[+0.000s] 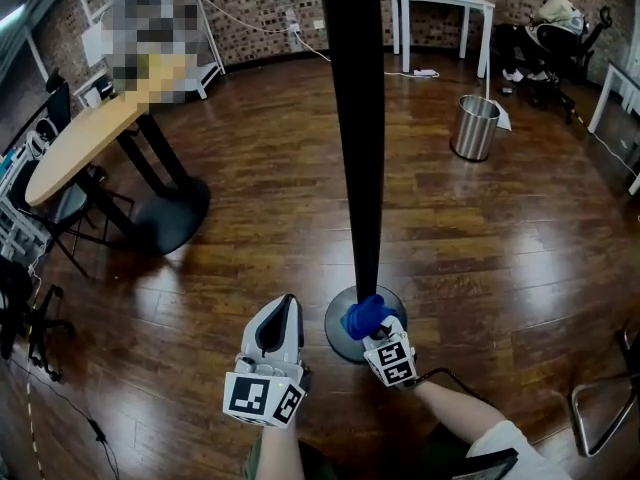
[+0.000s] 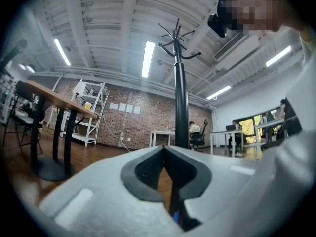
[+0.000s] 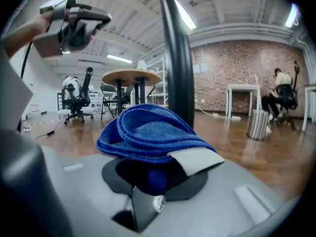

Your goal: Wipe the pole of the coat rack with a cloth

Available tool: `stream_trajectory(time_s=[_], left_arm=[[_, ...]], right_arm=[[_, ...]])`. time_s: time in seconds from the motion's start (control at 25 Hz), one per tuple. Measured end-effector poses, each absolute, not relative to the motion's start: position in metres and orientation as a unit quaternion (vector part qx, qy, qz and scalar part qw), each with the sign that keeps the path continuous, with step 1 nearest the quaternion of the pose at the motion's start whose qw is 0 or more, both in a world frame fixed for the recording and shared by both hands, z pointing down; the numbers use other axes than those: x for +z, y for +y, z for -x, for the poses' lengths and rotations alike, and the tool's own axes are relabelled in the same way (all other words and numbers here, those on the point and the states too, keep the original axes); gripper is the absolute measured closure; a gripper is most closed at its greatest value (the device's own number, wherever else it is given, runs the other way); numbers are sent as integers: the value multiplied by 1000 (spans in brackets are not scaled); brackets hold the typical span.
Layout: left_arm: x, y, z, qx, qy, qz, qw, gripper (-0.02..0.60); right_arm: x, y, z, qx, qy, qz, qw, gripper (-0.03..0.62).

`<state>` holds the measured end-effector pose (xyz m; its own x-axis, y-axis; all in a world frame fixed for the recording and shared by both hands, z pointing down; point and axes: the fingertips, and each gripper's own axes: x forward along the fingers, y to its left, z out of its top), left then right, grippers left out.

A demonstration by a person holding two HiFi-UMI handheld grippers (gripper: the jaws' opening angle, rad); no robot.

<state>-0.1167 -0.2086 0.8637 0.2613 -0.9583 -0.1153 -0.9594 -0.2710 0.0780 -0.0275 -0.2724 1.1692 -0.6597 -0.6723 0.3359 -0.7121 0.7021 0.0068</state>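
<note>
The black pole (image 1: 358,118) of the coat rack rises from a round base (image 1: 342,336) on the wooden floor; its hooks show at the top of the pole (image 2: 176,73). My right gripper (image 1: 375,324) is shut on a folded blue cloth (image 1: 365,315), held low against the pole just above the base. From the right gripper view the cloth (image 3: 148,135) bulges out of the jaws with the pole (image 3: 177,58) right behind it. My left gripper (image 1: 277,330) hovers left of the base, jaws shut and holding nothing; its tips (image 2: 164,149) point at the pole.
A round wooden table (image 1: 95,138) on a black pedestal stands at the left, chairs beside it. A metal bin (image 1: 474,126) and a white table (image 1: 441,8) are behind the pole. A person sits on an office chair (image 1: 552,30) far right. A cable (image 1: 60,408) trails over the floor.
</note>
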Motion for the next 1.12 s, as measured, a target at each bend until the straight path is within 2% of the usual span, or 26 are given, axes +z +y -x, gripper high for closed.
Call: stream_trajectory(time_s=[0.08, 0.2, 0.32, 0.52, 0.64, 0.72, 0.8, 1.0, 1.12], left_arm=[[865, -212, 125, 61, 612, 789, 5, 579], [864, -226, 138, 23, 624, 781, 2, 579], [859, -235, 144, 9, 621, 783, 1, 579], [877, -238, 127, -1, 602, 799, 9, 579], [875, -233, 116, 15, 599, 801, 5, 580], [880, -232, 120, 27, 596, 802, -6, 580], [880, -229, 134, 42, 610, 791, -7, 580], [881, -226, 155, 46, 639, 768, 8, 580], [879, -226, 147, 40, 633, 773, 11, 580]], right_arm=[[1055, -266, 45, 20, -925, -364, 110, 488], [883, -256, 67, -31, -942, -334, 2, 488], [745, -250, 79, -62, -942, -319, -84, 488], [592, -244, 76, -118, -930, -307, -162, 487], [558, -247, 57, -145, -913, -337, -177, 487], [581, -256, 47, -137, -907, -363, -166, 487], [655, -269, 55, -105, -914, -370, -129, 487], [985, -303, 83, -36, -904, -426, 19, 488], [1182, -307, 81, 58, -884, -451, 110, 488]])
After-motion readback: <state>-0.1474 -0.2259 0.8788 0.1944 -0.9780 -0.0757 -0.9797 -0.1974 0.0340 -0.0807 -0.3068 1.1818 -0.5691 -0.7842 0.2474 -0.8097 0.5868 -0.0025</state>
